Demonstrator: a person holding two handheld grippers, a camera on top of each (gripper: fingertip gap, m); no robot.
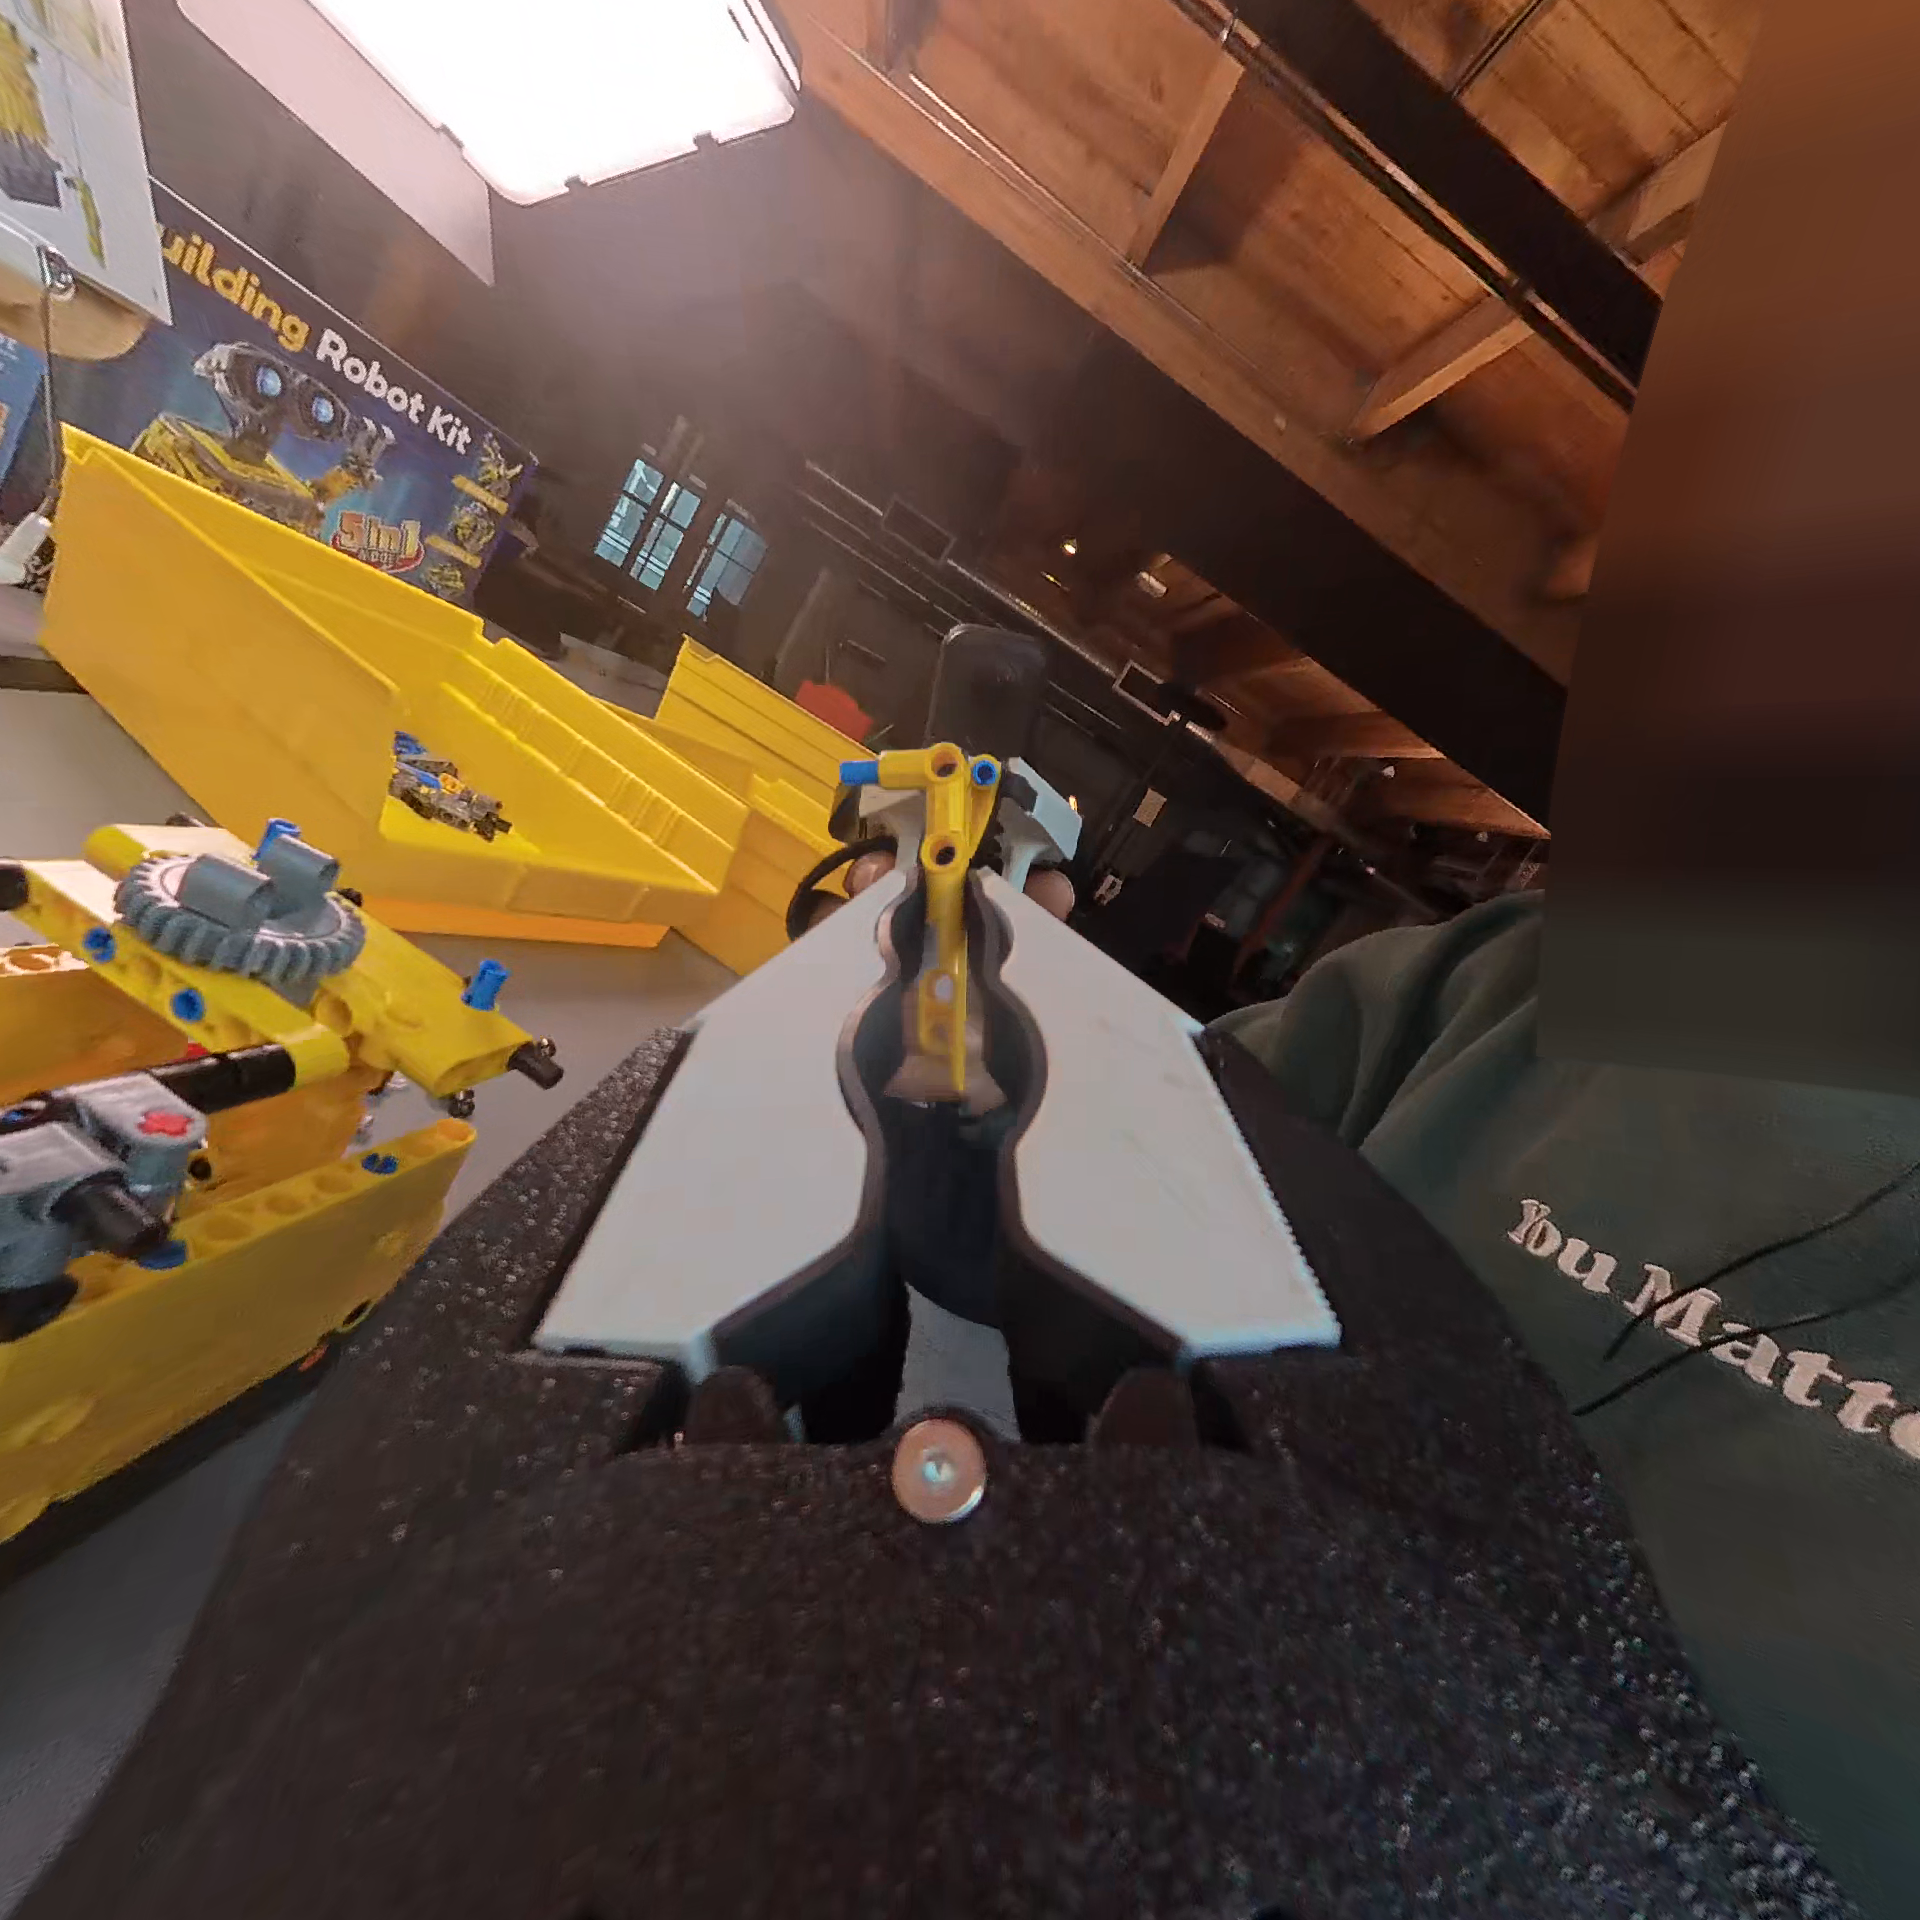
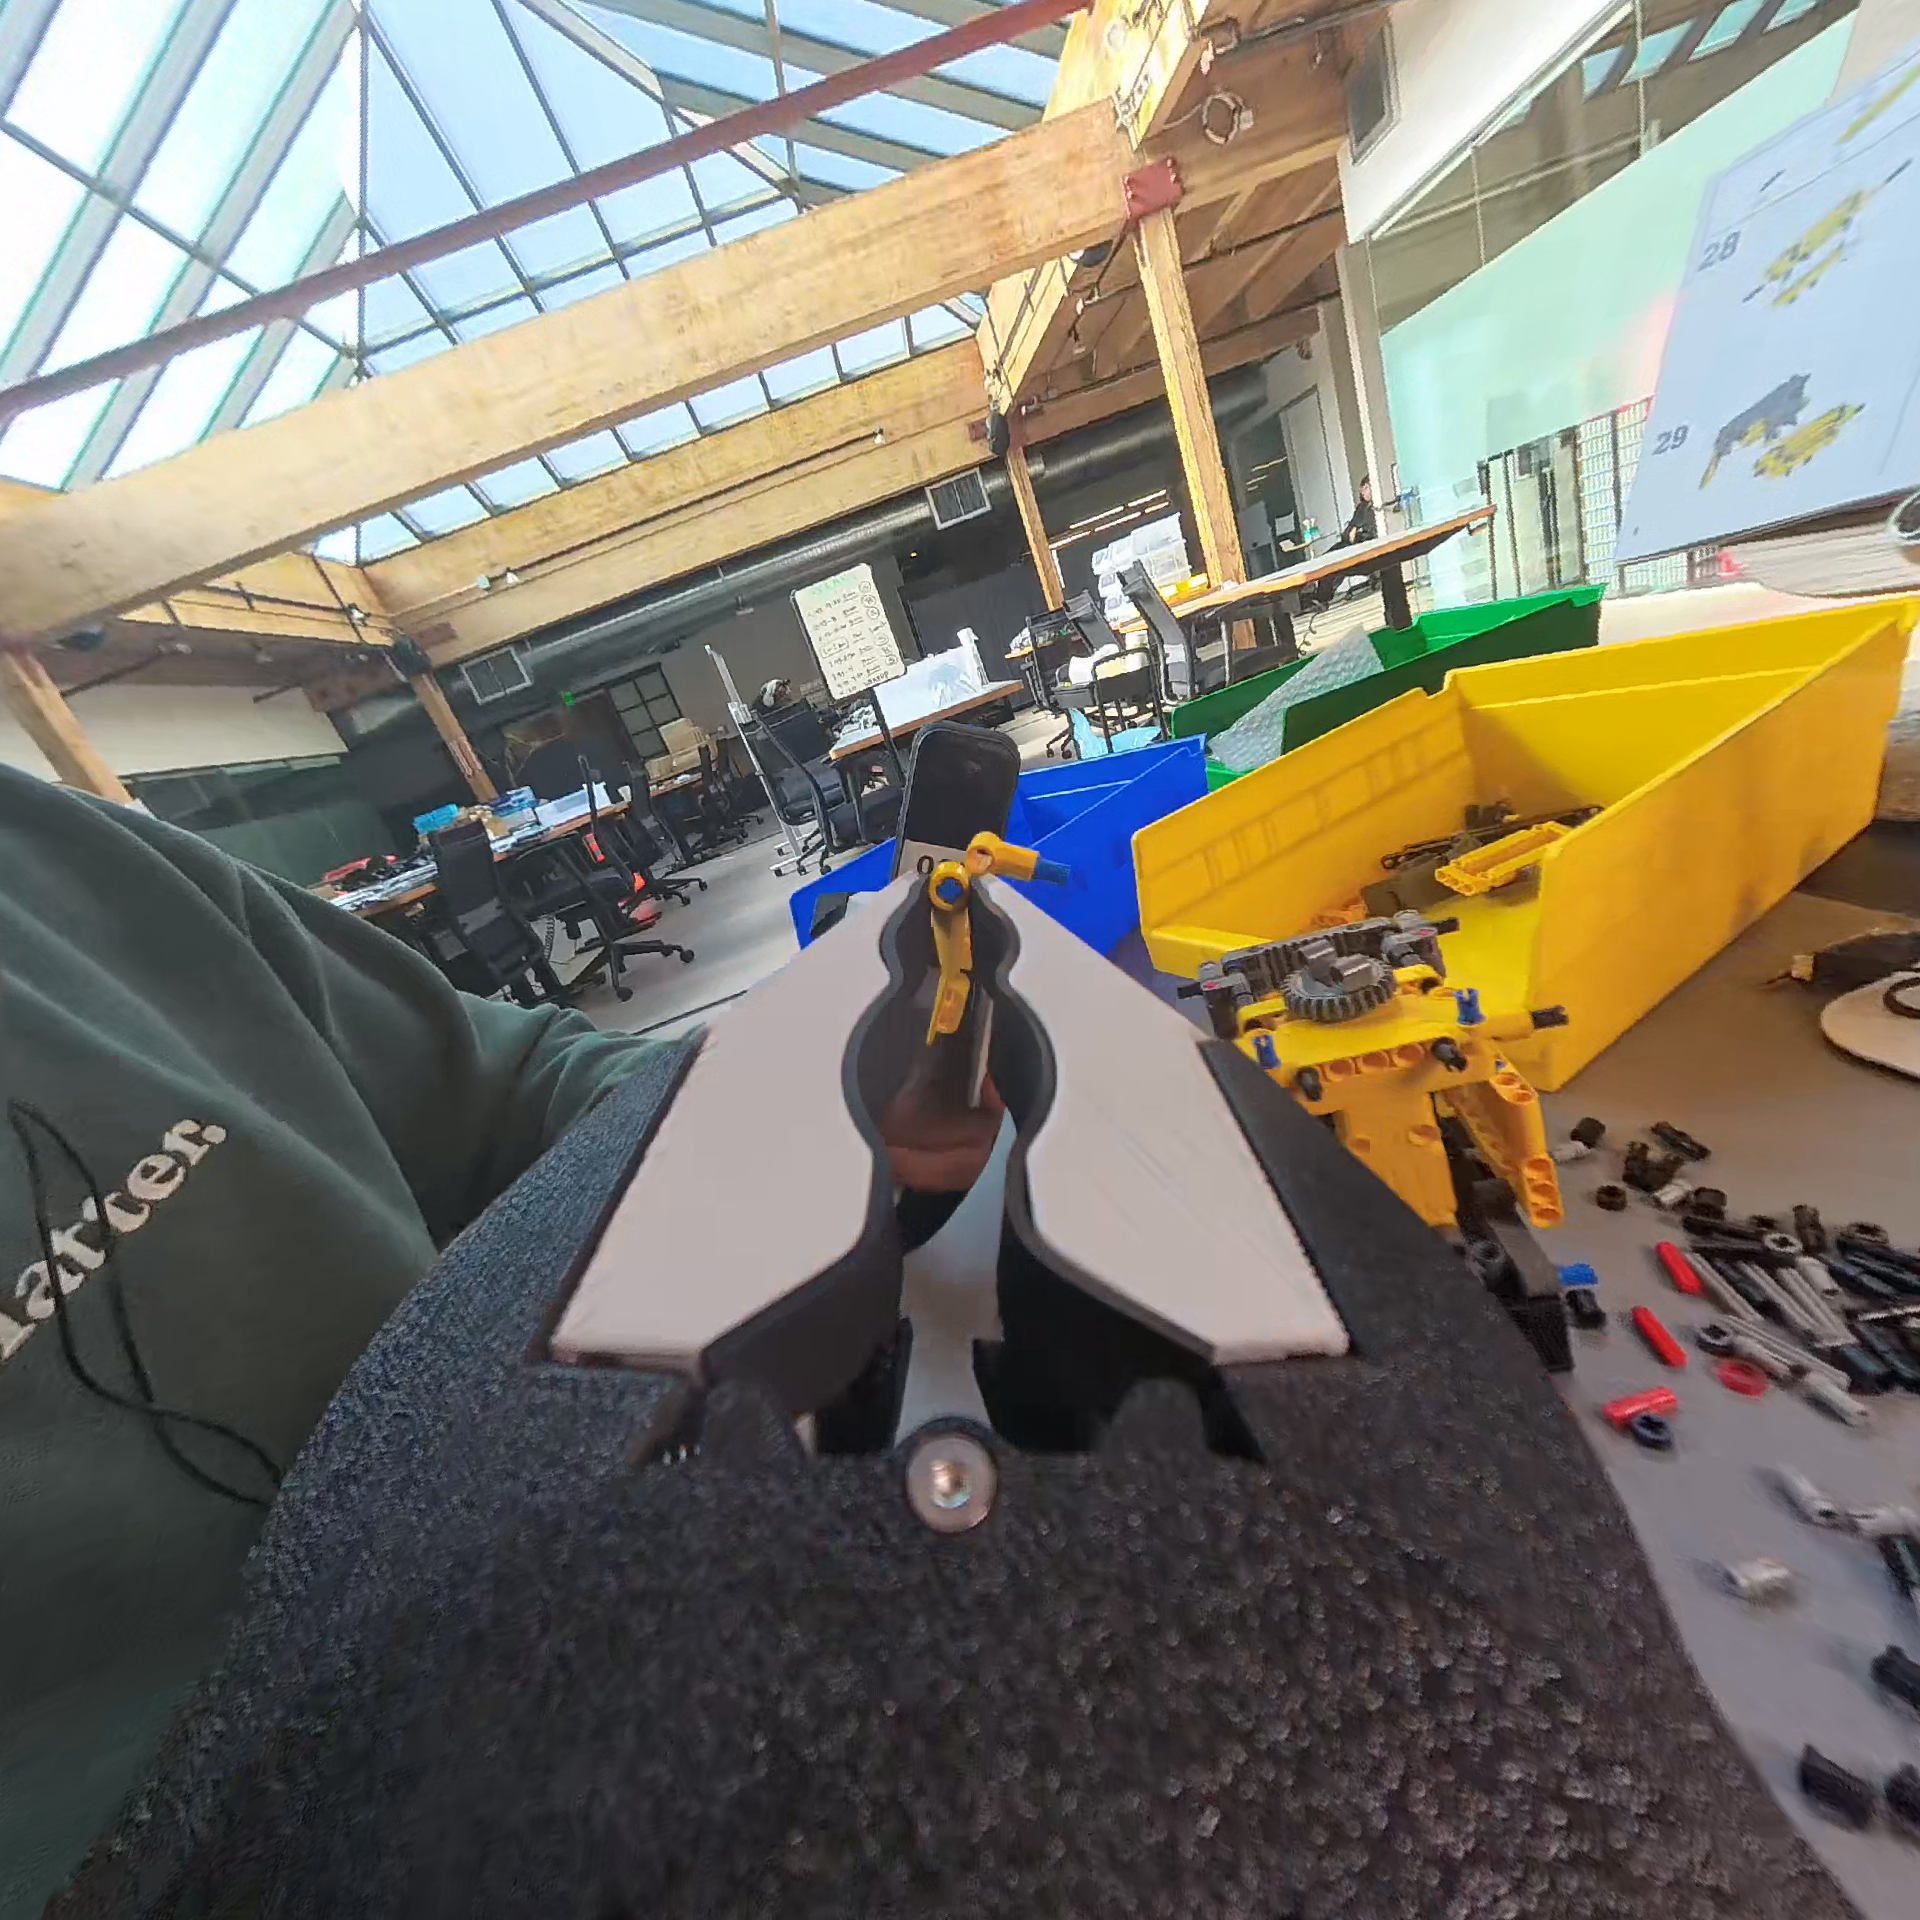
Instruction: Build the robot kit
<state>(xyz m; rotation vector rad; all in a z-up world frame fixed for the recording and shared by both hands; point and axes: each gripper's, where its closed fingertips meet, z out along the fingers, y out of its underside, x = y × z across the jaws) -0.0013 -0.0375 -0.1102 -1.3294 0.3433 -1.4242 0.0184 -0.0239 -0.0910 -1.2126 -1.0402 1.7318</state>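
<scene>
Yellow angled beam point(image 1: 948, 914) is clamped between both nearly closed jaws — grip is best kept steady, clear of blue pins point(image 1: 982, 771).

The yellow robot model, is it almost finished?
Partly. The yellow model stands built up, with a grey gear on top. Both the left gripper and right gripper pinch a small yellow piece, held up off the table. Many loose parts lie unused.
</scene>
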